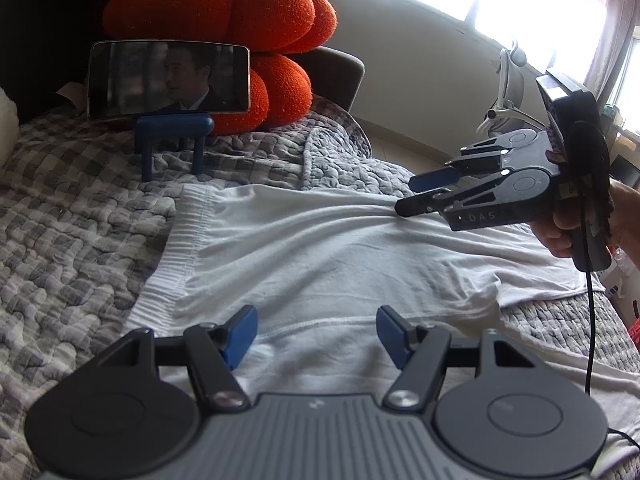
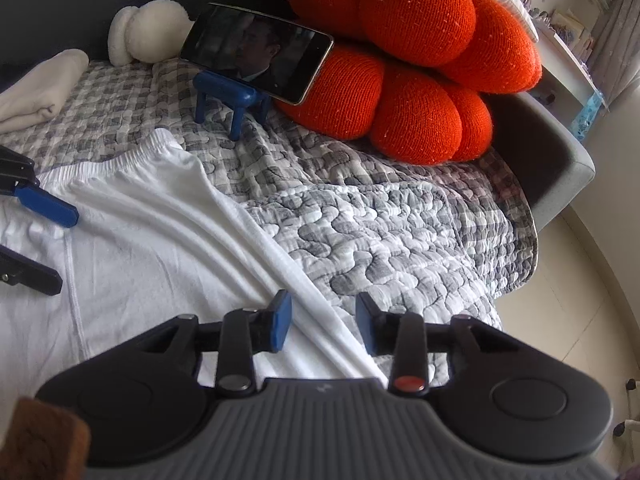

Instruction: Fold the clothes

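Quilt [image 1: 60,208] carries the white garment [image 1: 320,248], spread flat for folding; phone [image 1: 168,80] leans at eleven o'clock for watching; my left tongs [image 1: 316,332] gape wide, empty; my right tongs [image 2: 322,324] stand half-open astride its edge, unclamped.

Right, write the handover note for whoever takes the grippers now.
Left gripper: open, empty, over the near hem of the white garment.
Right gripper: open, nothing pinched, over the garment's far edge where it meets the checked quilt.
Garment lies spread flat but wrinkled, elastic waistband toward the phone on its blue stand.
Done: spreading. Left: every fold.
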Demonstrator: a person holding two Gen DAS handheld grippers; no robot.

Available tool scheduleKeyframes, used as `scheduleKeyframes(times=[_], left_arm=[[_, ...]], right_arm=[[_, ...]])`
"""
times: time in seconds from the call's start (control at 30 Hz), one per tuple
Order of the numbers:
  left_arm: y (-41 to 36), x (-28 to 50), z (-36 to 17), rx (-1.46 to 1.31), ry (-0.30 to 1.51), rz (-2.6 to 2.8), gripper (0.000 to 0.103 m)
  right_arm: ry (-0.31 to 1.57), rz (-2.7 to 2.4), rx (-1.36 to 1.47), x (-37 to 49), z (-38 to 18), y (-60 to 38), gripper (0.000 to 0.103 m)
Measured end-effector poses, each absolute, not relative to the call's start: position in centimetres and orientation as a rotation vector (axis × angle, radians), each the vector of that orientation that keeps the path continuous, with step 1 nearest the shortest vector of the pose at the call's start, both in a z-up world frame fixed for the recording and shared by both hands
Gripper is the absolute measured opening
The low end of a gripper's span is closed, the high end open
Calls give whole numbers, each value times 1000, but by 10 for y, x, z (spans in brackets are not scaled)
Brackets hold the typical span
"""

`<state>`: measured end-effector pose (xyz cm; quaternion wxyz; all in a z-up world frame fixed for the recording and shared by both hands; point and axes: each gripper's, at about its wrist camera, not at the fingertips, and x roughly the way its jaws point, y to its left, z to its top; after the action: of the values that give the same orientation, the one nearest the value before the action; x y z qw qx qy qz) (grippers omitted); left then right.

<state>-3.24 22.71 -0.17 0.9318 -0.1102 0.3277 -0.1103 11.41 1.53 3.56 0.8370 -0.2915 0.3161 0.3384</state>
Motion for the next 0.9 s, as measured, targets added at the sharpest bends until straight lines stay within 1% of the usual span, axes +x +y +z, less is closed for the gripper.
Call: scheduleKeyframes(times=[0.03,0.07,0.13,0.2,0.23,0.47,0.73,0.9], left_arm=[[227,-33,-2,-226,671,-224,67],[227,-33,-2,-224,671,-223,67],[226,-33,-2,-219,670,-221,67],[226,-33,-2,-215,670,-217,67],[226,-33,-2,-214,669,-215,67],[229,-35,-1,-224,664,-205,65],[234,-35,2,-216,652,-167,65],[238,-35,7,-208,650,-131,65]], right_arm=[[680,715,-615,116,34,16,38],[692,713,-612,117,32,17,28],[713,705,-607,122,28,19,15],[710,693,-593,124,29,20,4],[704,681,-589,125,31,20,1],[672,610,-593,134,35,24,1],[671,583,-619,145,20,32,0],[656,575,-577,144,25,28,1]])
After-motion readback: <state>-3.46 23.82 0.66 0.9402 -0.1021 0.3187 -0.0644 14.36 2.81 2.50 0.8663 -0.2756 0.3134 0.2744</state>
